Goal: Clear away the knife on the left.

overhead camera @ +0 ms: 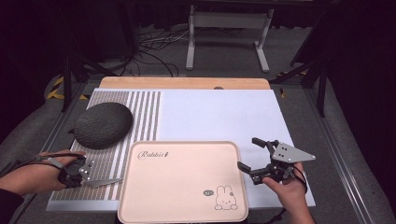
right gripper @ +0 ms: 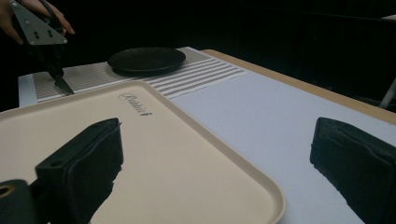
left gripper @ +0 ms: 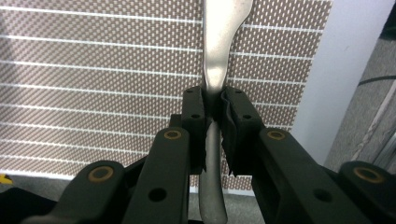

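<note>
A silver table knife [overhead camera: 103,181] lies low over the striped placemat [overhead camera: 142,116], its blade pointing right toward the tray. My left gripper [overhead camera: 87,175] is shut on its handle at the table's front left. From the left gripper view, the knife [left gripper: 219,42] runs up between the jaws of the left gripper [left gripper: 214,107] above the woven placemat [left gripper: 93,70]. A beige tray [overhead camera: 187,186] with a rabbit drawing lies at the front centre. Just right of it, my right gripper [overhead camera: 247,153] stands open and holds nothing. In the right gripper view, the right gripper [right gripper: 217,163] spans the tray's [right gripper: 154,140] edge.
A dark round textured plate [overhead camera: 102,124] rests on the placement's back left and shows far off as the plate [right gripper: 146,59]. A white sheet [overhead camera: 219,112] covers the table. The left gripper [right gripper: 52,65] with the knife [right gripper: 63,85] shows across the tray.
</note>
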A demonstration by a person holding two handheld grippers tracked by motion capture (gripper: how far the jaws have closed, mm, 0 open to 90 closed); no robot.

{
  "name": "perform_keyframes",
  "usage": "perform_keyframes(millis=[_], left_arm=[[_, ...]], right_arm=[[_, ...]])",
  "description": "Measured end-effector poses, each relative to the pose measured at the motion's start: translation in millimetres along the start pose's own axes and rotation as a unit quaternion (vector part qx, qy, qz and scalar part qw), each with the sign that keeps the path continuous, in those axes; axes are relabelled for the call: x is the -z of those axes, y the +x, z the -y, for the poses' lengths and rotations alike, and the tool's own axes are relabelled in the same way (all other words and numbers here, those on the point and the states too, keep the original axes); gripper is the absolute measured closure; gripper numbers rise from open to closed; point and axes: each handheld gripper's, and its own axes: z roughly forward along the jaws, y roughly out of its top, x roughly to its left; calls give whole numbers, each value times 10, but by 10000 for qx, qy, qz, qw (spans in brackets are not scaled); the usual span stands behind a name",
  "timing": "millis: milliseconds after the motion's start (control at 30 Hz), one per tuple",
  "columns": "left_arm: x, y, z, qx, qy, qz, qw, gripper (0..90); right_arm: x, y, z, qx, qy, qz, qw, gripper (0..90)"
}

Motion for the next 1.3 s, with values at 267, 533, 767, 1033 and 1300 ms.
perform_keyframes(millis=[267, 533, 767, 1033, 1300], left_arm=[[201, 11, 12, 462, -346, 158, 9982, 801], [403, 33, -84, 747, -591, 223, 9952, 800], [547, 27, -187, 954, -810, 365, 9915, 800], [647, 26, -269, 1196, -963, 525, 9867, 801], [683, 34, -320, 1477, -1242, 790, 9780, 800]], right_arm=[[-3, 8, -2, -1, -14, -25, 10000, 35], [40, 8, -34, -44, -77, 12, 10000, 35], [45, 14, -32, -53, -80, -26, 10000, 35], [45, 20, -35, -59, -80, -56, 9999, 35], [41, 14, -22, -79, -52, -63, 9999, 35]])
